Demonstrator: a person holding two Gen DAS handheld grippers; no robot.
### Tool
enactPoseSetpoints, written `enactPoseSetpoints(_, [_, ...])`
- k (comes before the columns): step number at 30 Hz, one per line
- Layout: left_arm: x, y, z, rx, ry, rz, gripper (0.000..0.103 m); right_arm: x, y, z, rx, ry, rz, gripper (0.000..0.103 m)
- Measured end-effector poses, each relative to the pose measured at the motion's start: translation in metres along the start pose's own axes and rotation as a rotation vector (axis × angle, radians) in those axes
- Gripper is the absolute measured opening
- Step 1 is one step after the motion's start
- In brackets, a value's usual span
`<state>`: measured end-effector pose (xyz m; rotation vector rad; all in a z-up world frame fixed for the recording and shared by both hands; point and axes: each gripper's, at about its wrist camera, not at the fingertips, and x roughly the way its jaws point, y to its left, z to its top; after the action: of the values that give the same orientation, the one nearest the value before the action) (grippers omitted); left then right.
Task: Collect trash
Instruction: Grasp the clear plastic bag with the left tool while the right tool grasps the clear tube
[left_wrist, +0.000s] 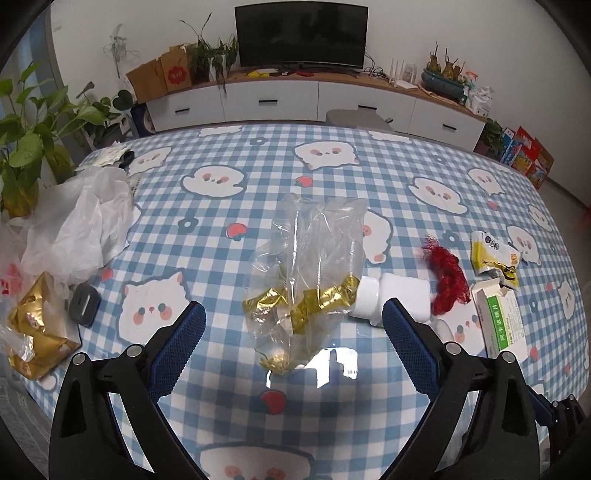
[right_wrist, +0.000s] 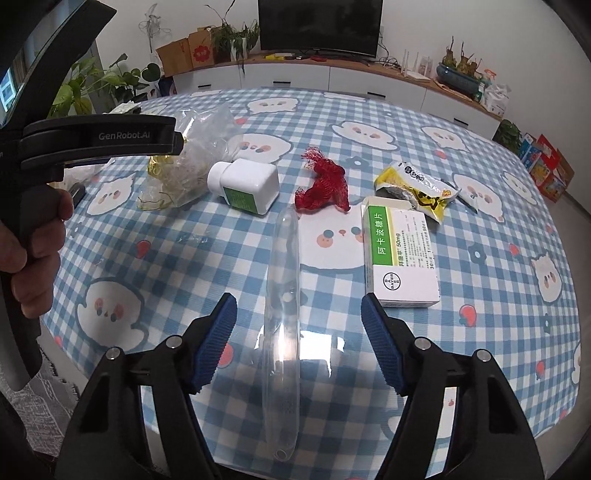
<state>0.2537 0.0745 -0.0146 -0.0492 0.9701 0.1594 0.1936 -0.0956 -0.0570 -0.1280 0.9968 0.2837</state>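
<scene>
A clear plastic bag with gold wrappers (left_wrist: 306, 273) lies on the checked tablecloth (left_wrist: 332, 173), just ahead of my open, empty left gripper (left_wrist: 293, 319). The bag also shows in the right wrist view (right_wrist: 192, 155). A white pill bottle (right_wrist: 245, 184), red mesh netting (right_wrist: 325, 186), a yellow snack wrapper (right_wrist: 417, 188) and a white and green medicine box (right_wrist: 399, 254) lie ahead of my open, empty right gripper (right_wrist: 299, 312). A long clear plastic tube (right_wrist: 282, 325) lies between its fingers. The bottle (left_wrist: 391, 299), netting (left_wrist: 447, 273) and box (left_wrist: 502, 321) also show in the left wrist view.
A crumpled white plastic bag (left_wrist: 81, 221), a gold wrapper (left_wrist: 37, 328) and a small dark grey object (left_wrist: 85, 304) lie at the table's left edge. Potted plants (left_wrist: 29, 147) stand beyond it. A TV cabinet (left_wrist: 295, 99) runs along the far wall.
</scene>
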Motion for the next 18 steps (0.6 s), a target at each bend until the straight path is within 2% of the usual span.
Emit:
enactPoseSetpoints(5, [0.020, 0.002, 0.010, 0.004, 0.019, 0.008, 0.093, 0.019, -0.002, -0.003, 0.000, 0.054, 0.005, 0.058])
enactPoseSetpoints(9, [0.029, 0.001, 0.021, -0.016, 0.024, -0.014, 0.093, 0.025, -0.002, -0.001, 0.014, 0.070, 0.010, 0.055])
enactPoseSetpoints(18, [0.060, 0.006, 0.023, -0.022, 0.060, -0.020, 0.073, 0.041, 0.003, 0.001, 0.022, 0.115, 0.029, 0.043])
